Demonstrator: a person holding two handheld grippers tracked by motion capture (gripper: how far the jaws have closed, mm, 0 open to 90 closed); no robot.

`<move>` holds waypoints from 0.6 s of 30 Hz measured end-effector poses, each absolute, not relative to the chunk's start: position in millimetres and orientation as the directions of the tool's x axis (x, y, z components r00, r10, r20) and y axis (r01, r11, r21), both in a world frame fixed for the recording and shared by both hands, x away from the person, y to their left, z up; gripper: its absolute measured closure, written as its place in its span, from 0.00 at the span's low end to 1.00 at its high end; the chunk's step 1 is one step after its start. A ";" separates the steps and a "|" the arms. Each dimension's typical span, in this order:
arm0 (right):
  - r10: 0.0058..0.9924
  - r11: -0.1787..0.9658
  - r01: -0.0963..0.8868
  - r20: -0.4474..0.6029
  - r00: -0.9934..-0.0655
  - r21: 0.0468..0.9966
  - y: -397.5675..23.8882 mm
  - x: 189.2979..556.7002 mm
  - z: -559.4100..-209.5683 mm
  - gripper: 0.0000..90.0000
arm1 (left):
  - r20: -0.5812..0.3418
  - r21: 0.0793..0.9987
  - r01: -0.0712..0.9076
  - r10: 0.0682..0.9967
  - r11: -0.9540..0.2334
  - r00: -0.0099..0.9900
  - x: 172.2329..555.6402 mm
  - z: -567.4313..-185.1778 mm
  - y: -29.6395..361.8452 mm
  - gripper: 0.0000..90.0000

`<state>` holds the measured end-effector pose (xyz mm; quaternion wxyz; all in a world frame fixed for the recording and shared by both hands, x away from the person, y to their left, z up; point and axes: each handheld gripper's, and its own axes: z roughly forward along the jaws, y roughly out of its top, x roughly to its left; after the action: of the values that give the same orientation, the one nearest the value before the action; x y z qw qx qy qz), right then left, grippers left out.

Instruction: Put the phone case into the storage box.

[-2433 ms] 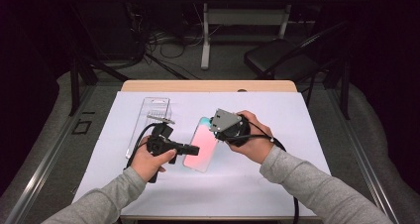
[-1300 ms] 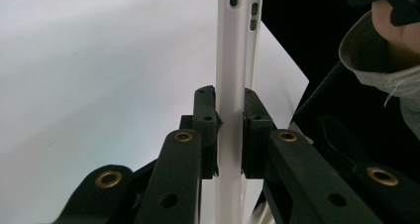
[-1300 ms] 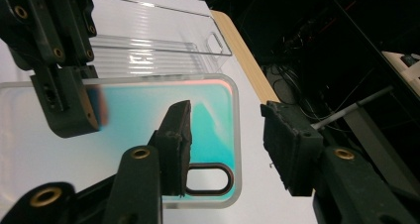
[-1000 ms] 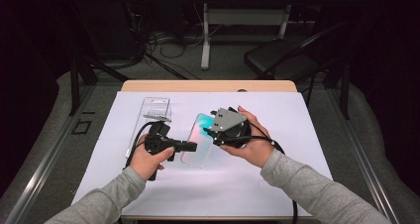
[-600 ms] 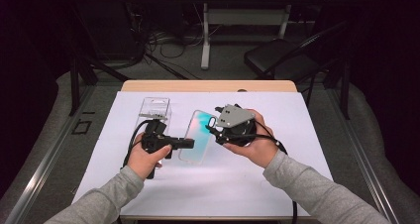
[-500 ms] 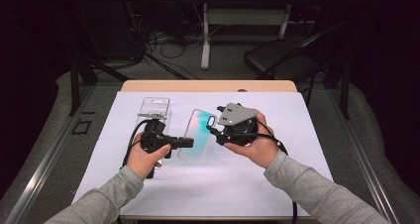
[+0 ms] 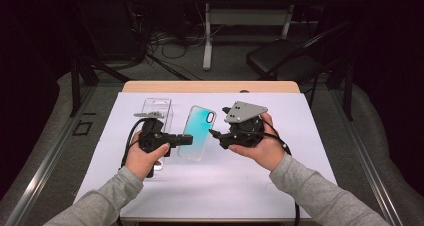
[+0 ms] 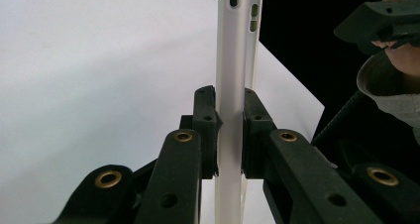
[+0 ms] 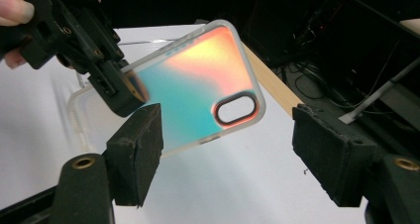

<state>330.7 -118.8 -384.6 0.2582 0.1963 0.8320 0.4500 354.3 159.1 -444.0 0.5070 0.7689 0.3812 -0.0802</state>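
While the left gripper (image 7: 186,139) clamps the phone case (image 7: 197,132) by one long edge, the right gripper (image 7: 214,134) stands beside the case's other edge, its jaws just opened wide and clear of it. One case is held above the white sheet (image 7: 310,136), between the two grippers. It is a thin rounded rectangle with a frosted translucent rim, a glossy teal-to-orange back and an oval camera cut-out. One clear plastic package (image 7: 156,108) lies flat behind the left hand (image 7: 142,158). Both grippers are matte black with brass rivets; the right one carries a grey triangular plate.
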 end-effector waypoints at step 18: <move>0.611 0.404 0.230 -0.074 -0.788 0.886 -138.8 338.0 -389.4 0.29 | -0.489 0.777 0.616 0.492 -0.130 0.720 354.1 -440.0 165.1 0.91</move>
<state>338.0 -138.8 -389.4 0.1984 0.2583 0.8139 0.4811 354.1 165.1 -440.0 0.5463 0.7495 0.3695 -0.0567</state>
